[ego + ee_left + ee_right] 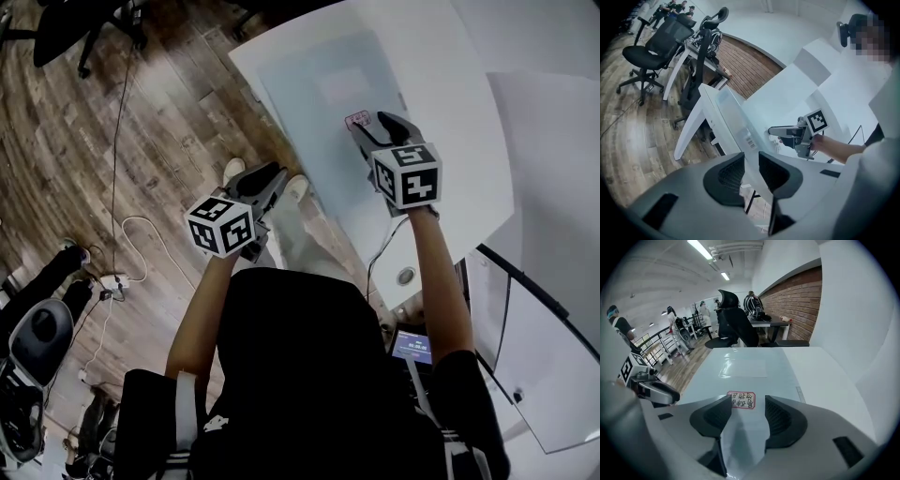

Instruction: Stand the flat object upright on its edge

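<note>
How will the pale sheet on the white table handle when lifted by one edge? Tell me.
The pale sheet looks very thin and lies flat, so it is probably light and may sag when raised by one edge. Its glossy surface carries rippled reflections, hinting at slippery, flexible plastic. Stood on edge, it would likely topple without support.

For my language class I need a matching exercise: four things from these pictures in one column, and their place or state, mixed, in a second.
1. left gripper
2. right gripper
3. pale blue sheet
4. red-bordered label

A. lies flat on the white table
B. over the sheet, fingers wide apart
C. on the sheet, ahead of the right gripper
D. beside the table, over the wooden floor

Pairs: 1-D, 2-B, 3-A, 4-C
</note>
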